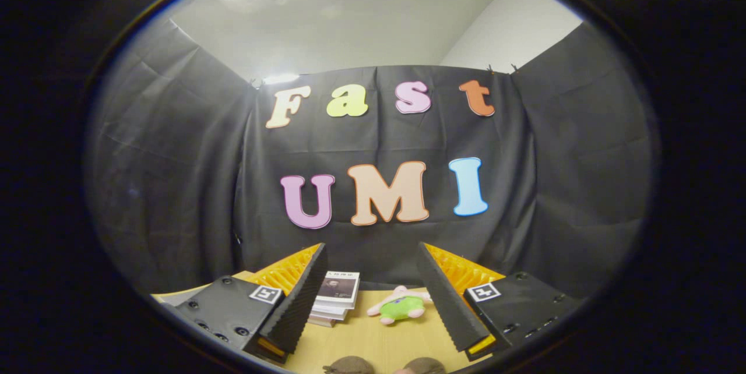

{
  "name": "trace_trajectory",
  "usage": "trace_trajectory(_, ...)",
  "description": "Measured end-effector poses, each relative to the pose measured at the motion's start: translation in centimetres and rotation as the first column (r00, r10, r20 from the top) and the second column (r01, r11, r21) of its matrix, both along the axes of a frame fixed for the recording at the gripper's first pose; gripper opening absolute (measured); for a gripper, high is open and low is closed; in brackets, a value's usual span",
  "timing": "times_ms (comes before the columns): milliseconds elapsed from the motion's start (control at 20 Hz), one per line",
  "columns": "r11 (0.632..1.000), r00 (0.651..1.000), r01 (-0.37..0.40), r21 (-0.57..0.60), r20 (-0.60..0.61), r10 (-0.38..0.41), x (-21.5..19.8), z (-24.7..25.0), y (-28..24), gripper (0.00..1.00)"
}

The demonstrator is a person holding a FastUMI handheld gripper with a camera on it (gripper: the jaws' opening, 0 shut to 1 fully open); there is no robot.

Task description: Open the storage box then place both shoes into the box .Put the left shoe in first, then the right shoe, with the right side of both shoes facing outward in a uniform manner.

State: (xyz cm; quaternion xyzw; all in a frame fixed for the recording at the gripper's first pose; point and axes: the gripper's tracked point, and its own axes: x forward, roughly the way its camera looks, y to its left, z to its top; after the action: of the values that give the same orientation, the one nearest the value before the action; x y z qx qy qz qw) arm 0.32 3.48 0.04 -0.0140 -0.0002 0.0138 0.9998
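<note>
My gripper [372, 247] is held up above a wooden table [361, 342], its two fingers wide apart and nothing between them. It points level at the booth's back wall. Low down, beneath the gap between the fingers, two brownish rounded shapes peek into view side by side, the left one [348, 365] and the right one [425, 366]. They may be the shoes, but too little of them shows to tell.
A stack of books [336, 298] lies at the back of the table, just inside the left finger. A small pink and green plush toy [401, 306] lies next to it, nearer the right finger. Black cloth walls close the booth behind and on both sides.
</note>
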Motion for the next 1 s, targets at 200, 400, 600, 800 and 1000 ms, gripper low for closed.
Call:
trace_trajectory(200, 1.000, 1.000, 0.003, -0.017, 0.020, -0.002, -0.6, 0.0, 0.1, 0.99)
trace_trajectory(400, 0.999, 0.999, 0.021, -0.030, 0.045, -0.019, -1.3, -0.2, -0.3, 0.99)
trace_trajectory(600, 0.999, 0.998, 0.038, -0.022, 0.043, -0.037, -1.5, -0.2, -0.7, 0.99)
trace_trajectory(800, 0.999, 1.000, 0.011, -0.046, -0.017, -0.012, -1.6, -2.2, -0.7, 0.99)
trace_trajectory(1000, 0.998, 0.993, -0.060, -0.010, -0.098, 0.059, -1.9, -4.9, 1.0, 0.99)
